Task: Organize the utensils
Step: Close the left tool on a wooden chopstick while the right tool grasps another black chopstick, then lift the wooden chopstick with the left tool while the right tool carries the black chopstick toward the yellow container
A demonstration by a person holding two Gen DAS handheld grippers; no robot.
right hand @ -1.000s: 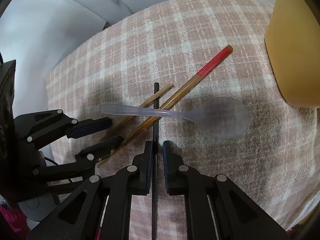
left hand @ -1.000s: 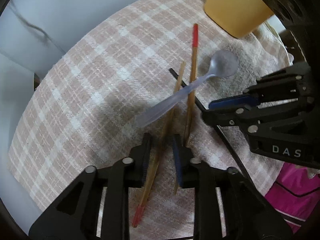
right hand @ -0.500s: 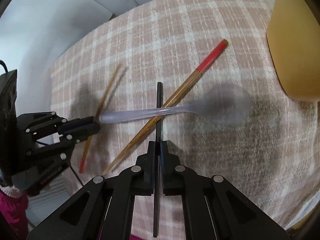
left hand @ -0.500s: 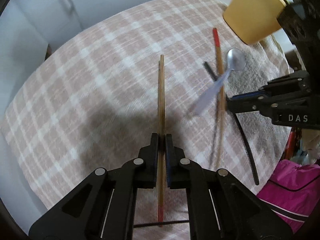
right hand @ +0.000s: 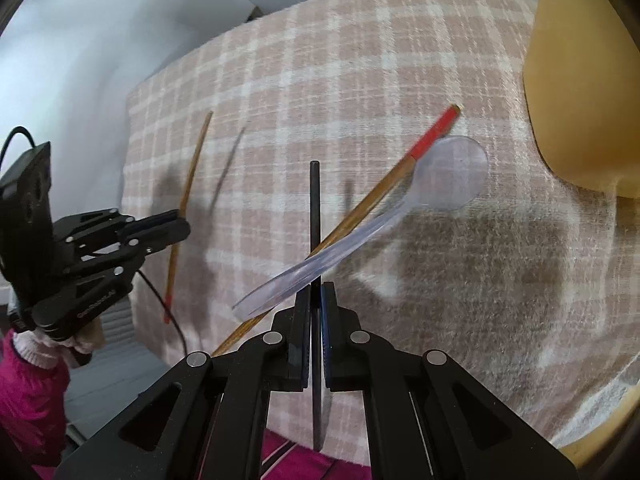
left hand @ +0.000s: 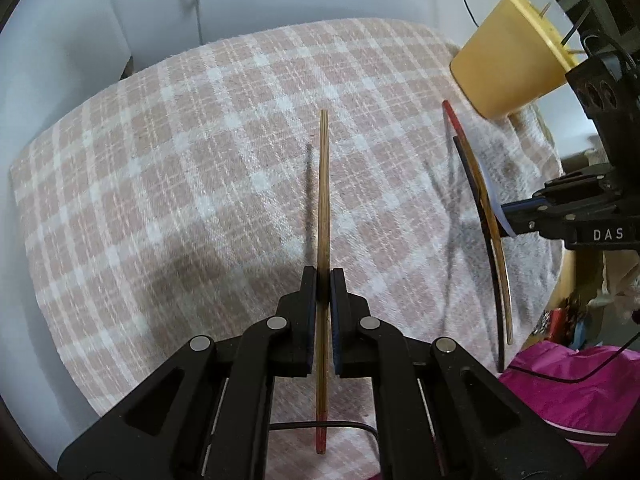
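Bamboo chopstick (left hand: 323, 216) sits clamped in the left tongs (left hand: 323, 280), its long axis running straight ahead; the right tongs (right hand: 315, 300) pinch the black chopstick (right hand: 315, 204) likewise; the yellow cup (left hand: 506, 64) stands ahead-right of the left tongs, nearer the right tongs.

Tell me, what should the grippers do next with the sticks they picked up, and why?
Probably carry them to the yellow cup. The left gripper is shut on a wooden chopstick, the right gripper on a black chopstick, both off the cloth, and the cup already holds sticks.
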